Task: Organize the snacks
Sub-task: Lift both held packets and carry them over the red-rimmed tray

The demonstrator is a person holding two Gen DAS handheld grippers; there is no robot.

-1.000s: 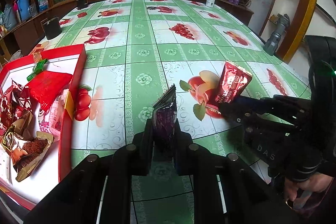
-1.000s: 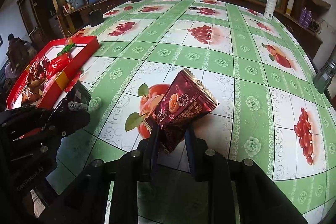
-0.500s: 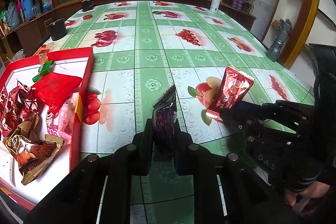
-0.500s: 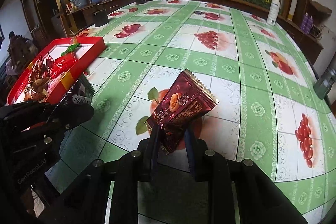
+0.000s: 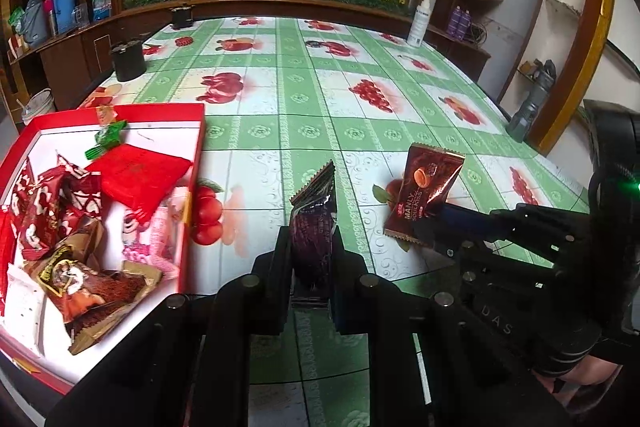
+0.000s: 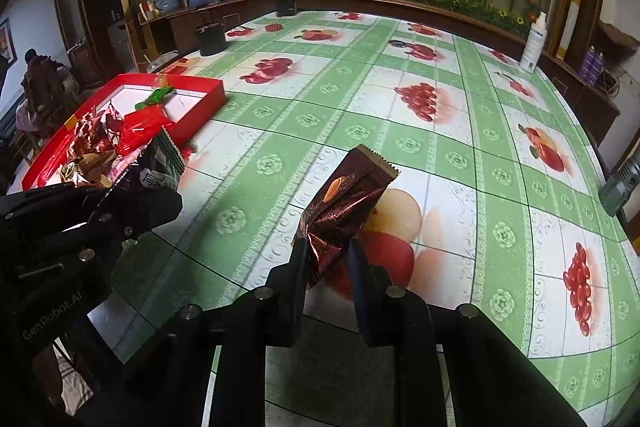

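My left gripper [image 5: 312, 247] is shut on a dark purple snack packet [image 5: 314, 223], held upright above the green fruit-print tablecloth, just right of the red box [image 5: 196, 163]. The box holds several wrapped snacks [image 5: 76, 227]. My right gripper [image 6: 330, 255] is shut on a maroon cookie packet [image 6: 344, 203], held above the table. The cookie packet also shows in the left wrist view [image 5: 424, 195], to the right of the purple packet. The left gripper with its packet [image 6: 160, 167] shows at the left of the right wrist view, next to the red box [image 6: 200, 107].
A black cup [image 5: 128, 61] and a small dark jar [image 5: 182, 17] stand at the far left of the table. A white bottle [image 5: 418, 23] stands at the far right edge. A wooden ledge with plants runs behind the table.
Both grippers have lifted and drifted left toward the red box, each still holding its packet. The maroon packet now stands more upright and crumpled in the right gripper.
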